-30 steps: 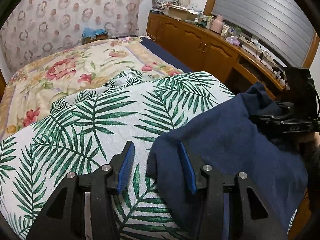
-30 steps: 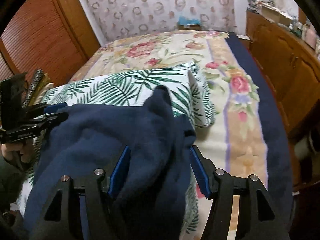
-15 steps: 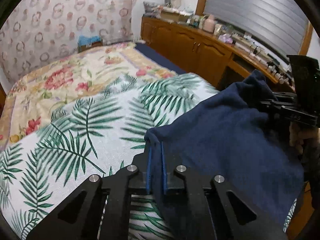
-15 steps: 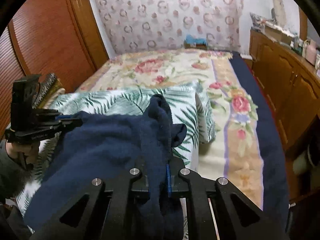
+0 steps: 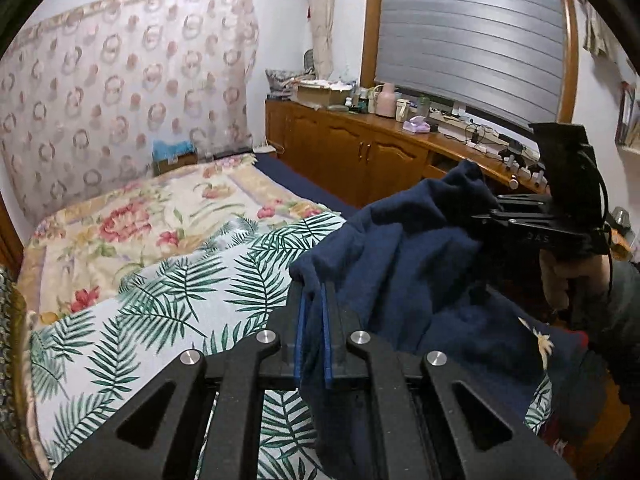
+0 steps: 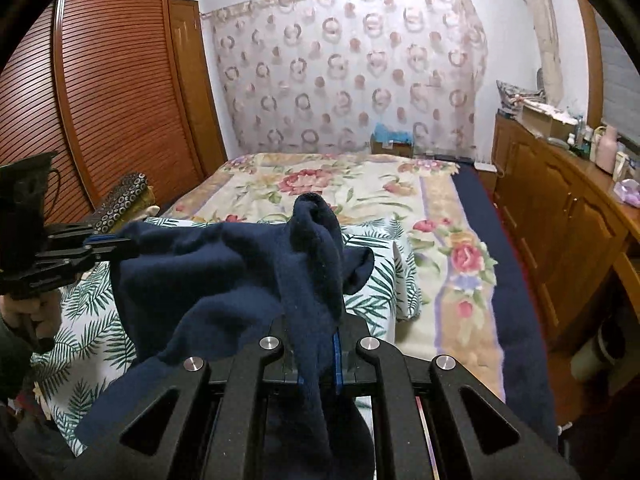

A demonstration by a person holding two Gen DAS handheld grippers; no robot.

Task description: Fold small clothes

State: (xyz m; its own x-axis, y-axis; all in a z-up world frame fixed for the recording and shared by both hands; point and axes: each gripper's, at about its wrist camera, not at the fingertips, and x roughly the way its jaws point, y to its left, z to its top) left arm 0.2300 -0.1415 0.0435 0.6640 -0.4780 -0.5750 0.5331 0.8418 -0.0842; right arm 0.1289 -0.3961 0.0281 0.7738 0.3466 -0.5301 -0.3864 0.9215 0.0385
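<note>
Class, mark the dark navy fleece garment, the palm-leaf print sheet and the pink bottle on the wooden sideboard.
Dark navy fleece garment (image 5: 404, 248), left wrist view, raised middle fold.
Palm-leaf print sheet (image 5: 168, 300), left wrist view, bare centre.
Pink bottle (image 5: 386, 100), left wrist view, its body.

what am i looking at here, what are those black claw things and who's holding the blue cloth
No robot here: a person holds a hand tool in each hand, each ending in a two-finger claw with a fisheye camera looking along the fingers. One picture is from the left claw, the other from the right claw; each also shows the other tool from the side. Both claws are shut on the same navy garment, pinching separate edges so the cloth hangs between them, lifted above the bed. The bed has a palm-leaf sheet spread over a floral blanket. A wooden cabinet with clutter on top stands beside the bed.
</note>
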